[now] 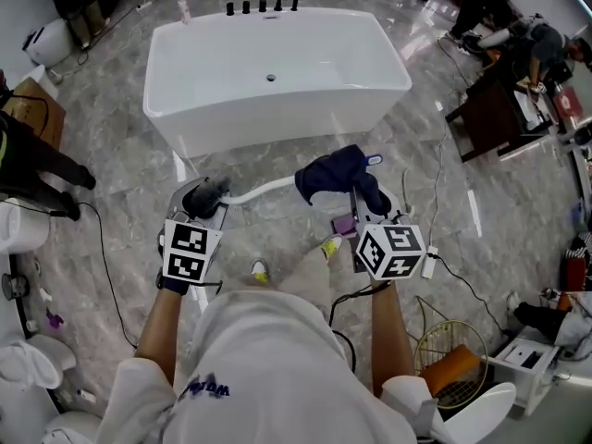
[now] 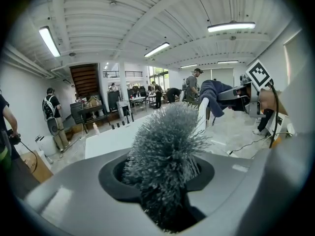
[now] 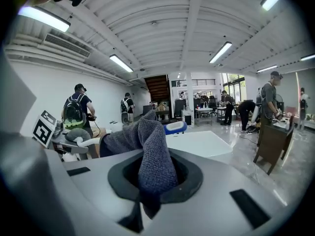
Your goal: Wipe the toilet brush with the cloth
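Observation:
In the head view my left gripper [image 1: 204, 203] is shut on the grey bristle head of the toilet brush [image 1: 209, 192]. Its white handle runs right and slightly up, into a dark blue cloth [image 1: 335, 178]. The handle's blue end [image 1: 373, 161] sticks out past the cloth. My right gripper [image 1: 364, 209] is shut on that cloth, which is draped over the handle. The left gripper view shows the bristles [image 2: 165, 144] filling the jaw opening, with the cloth [image 2: 214, 93] beyond. In the right gripper view the cloth [image 3: 150, 156] rises from the jaws and the blue end [image 3: 175, 127] shows behind.
A white bathtub [image 1: 277, 72] with black taps [image 1: 264, 6] stands just ahead on the marble floor. A wire basket [image 1: 450, 354] is at the lower right and white fixtures [image 1: 28, 368] at the lower left. Cables trail on both sides. People work at desks [image 1: 504, 109] at the right.

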{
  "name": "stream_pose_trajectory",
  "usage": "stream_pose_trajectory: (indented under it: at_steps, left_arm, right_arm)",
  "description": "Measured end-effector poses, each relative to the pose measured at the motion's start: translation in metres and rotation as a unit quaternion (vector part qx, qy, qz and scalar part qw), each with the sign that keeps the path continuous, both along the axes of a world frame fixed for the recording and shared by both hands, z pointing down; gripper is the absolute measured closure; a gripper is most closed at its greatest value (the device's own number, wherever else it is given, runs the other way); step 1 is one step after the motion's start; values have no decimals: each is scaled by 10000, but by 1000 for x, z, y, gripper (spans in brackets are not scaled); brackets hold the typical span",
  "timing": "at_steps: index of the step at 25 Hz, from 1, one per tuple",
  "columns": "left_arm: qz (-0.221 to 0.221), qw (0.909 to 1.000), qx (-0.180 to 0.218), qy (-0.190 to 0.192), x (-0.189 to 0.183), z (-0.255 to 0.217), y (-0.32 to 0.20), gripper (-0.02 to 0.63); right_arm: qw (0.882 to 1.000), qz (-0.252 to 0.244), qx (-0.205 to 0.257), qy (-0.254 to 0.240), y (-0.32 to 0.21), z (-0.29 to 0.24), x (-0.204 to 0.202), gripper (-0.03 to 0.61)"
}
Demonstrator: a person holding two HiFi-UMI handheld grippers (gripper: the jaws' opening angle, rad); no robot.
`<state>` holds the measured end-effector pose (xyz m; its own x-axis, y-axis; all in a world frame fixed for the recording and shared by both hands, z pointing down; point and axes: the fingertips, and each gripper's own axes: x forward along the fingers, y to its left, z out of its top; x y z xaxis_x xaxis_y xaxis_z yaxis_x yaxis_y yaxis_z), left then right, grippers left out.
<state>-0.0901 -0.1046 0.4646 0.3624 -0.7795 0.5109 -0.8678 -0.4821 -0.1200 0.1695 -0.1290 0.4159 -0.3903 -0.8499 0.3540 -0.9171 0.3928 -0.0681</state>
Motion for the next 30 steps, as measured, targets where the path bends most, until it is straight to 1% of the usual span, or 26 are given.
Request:
stream_pose_trajectory:
  at_steps: [14, 20, 23, 30]
  left_arm:
    - [148, 9991, 231, -316, 7, -5, -6, 436]
    - [202, 9980, 386, -461, 0, -7, -11, 436]
    - [212, 9979, 375, -476, -1, -6, -11, 436]
    - [259, 9972, 405, -575, -7, -8, -17, 436]
  right_arm:
    - [9986, 366, -69, 380, -14, 7, 27, 537]
    - [9978, 537, -86, 370, -18, 7, 30, 534]
    - [9974, 643, -97, 312, -19, 7, 33, 543]
    - [9965, 761, -164, 307, -24, 12, 38, 543]
